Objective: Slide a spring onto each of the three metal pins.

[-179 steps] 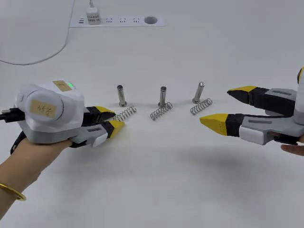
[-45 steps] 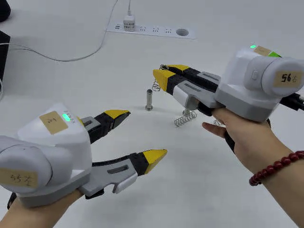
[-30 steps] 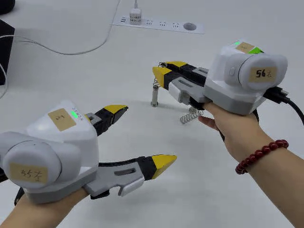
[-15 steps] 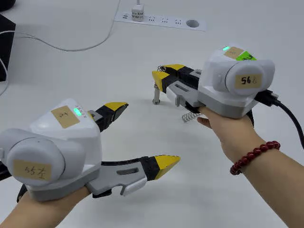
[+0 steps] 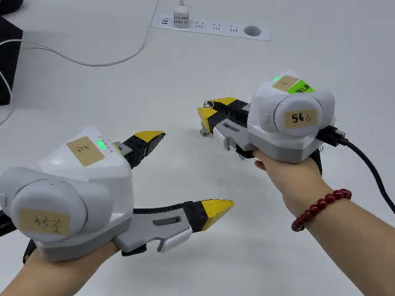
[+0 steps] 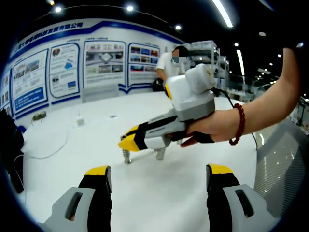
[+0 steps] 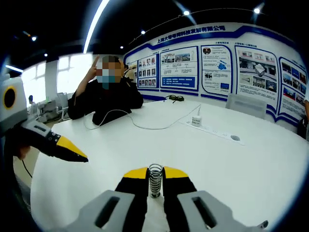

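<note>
Right claw [image 5: 208,110] has dropped lower over the pin [image 5: 203,130] than half a second ago. Nearest: left claw [image 5: 192,169] spread wide, empty, hovering above the worktop [image 5: 247,259]. Beyond it the right claw is pinched on an upright spring [image 7: 155,180], which seems threaded round the pin. A second pin [image 6: 160,153] stands just behind. Power strip [image 5: 210,28] far back. Step: seating the first spring. Next, likely: loosen the grip so the spring drops, lift straight clear without tipping the pin, then fetch another spring.
</note>
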